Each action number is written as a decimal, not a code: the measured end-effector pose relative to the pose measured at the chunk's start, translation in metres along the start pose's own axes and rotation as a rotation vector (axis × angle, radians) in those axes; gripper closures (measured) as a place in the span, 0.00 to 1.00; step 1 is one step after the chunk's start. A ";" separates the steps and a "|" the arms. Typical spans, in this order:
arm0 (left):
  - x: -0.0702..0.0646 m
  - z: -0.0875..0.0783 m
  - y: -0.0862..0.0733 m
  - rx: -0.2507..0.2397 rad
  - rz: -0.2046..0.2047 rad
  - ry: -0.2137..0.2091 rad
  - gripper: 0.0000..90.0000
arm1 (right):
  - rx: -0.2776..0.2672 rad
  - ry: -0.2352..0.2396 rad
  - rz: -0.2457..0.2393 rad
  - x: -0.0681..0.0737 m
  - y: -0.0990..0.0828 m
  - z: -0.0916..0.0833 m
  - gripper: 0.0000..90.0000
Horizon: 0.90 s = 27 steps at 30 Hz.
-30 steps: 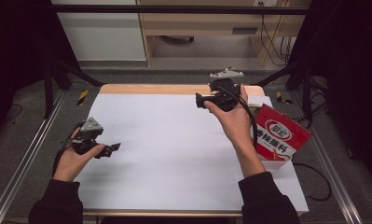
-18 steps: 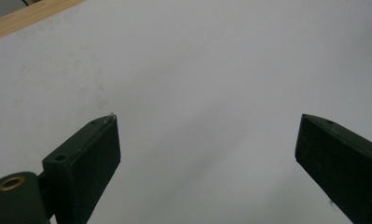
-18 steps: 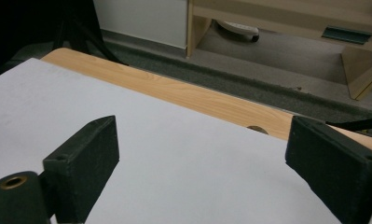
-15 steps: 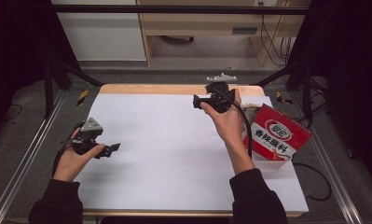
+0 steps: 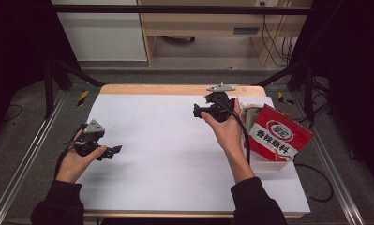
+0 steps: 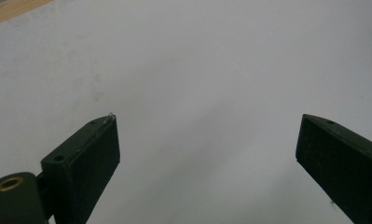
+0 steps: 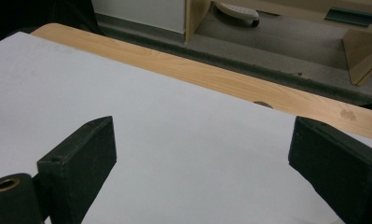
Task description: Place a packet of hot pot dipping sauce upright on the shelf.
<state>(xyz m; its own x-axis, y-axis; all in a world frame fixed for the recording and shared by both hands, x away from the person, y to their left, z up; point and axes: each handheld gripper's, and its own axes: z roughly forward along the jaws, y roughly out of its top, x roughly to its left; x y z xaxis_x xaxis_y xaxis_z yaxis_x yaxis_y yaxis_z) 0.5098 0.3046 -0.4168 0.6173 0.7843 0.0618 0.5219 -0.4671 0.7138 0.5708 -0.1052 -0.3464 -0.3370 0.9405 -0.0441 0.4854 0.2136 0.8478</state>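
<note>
Wide white-covered surface (image 5: 166,154) with a light wooden far edge, seen from above. Left gripper (image 5: 113,151), black with a grey three-cornered plate on top, held low by the left hand (image 5: 77,159) near the left edge of the surface, jaws pointing right; seen along its own jaws (image 6: 207,140), spread wide apart over bare white sheet, nothing between them. Right gripper (image 5: 197,111), black, raised in the right hand (image 5: 224,129) toward the far right part of the surface, jaws pointing left; seen along its own jaws (image 7: 202,149), likewise wide apart and empty, with white sheet beneath and the wooden edge (image 7: 230,81) beyond. Black cable trailing from it along the forearm. Nearest thing to the right hand: a red and white printed paper packet (image 5: 280,136), propped in a clear plastic container at the right edge of the surface, just beside the right wrist, not touched by either gripper. Dark sleeves entering from below.
</note>
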 end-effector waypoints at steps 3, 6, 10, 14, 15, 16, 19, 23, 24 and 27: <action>0.001 0.001 -0.001 -0.004 -0.002 0.004 0.06 | 0.006 0.005 -0.007 0.004 -0.006 0.000 0.09; 0.001 0.001 -0.002 -0.002 -0.008 0.004 0.06 | -0.004 0.001 -0.015 0.008 -0.012 0.000 0.10; 0.002 0.000 -0.002 -0.010 -0.007 0.006 0.06 | 0.006 -0.003 -0.018 0.011 -0.022 0.001 0.11; 0.002 0.000 -0.002 -0.008 -0.007 0.008 0.06 | 0.018 0.005 -0.008 0.011 -0.032 0.003 0.10; 0.002 0.000 -0.002 -0.007 -0.006 0.007 0.06 | 0.011 0.001 -0.004 0.011 -0.034 0.003 0.11; 0.001 0.000 -0.002 -0.006 -0.004 0.007 0.06 | 0.001 -0.010 0.000 0.010 -0.037 0.002 0.12; 0.001 0.000 -0.002 -0.006 0.000 0.008 0.06 | 0.007 -0.012 0.006 0.007 -0.046 0.002 0.11; 0.000 0.002 -0.003 -0.001 0.000 0.010 0.06 | 0.024 -0.006 0.011 0.008 -0.054 0.001 0.11; -0.001 0.002 -0.003 0.003 0.002 0.012 0.06 | 0.025 -0.006 0.010 0.008 -0.057 0.001 0.11; -0.002 0.004 -0.003 0.004 0.004 0.006 0.06 | 0.032 0.000 0.007 0.010 -0.063 0.002 0.11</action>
<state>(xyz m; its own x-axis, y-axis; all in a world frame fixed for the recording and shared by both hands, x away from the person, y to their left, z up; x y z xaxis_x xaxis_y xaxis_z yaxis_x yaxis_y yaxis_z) 0.5094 0.3031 -0.4217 0.6158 0.7848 0.0692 0.5215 -0.4719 0.7109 0.5380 -0.1086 -0.4014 -0.3335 0.9420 -0.0387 0.5133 0.2159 0.8306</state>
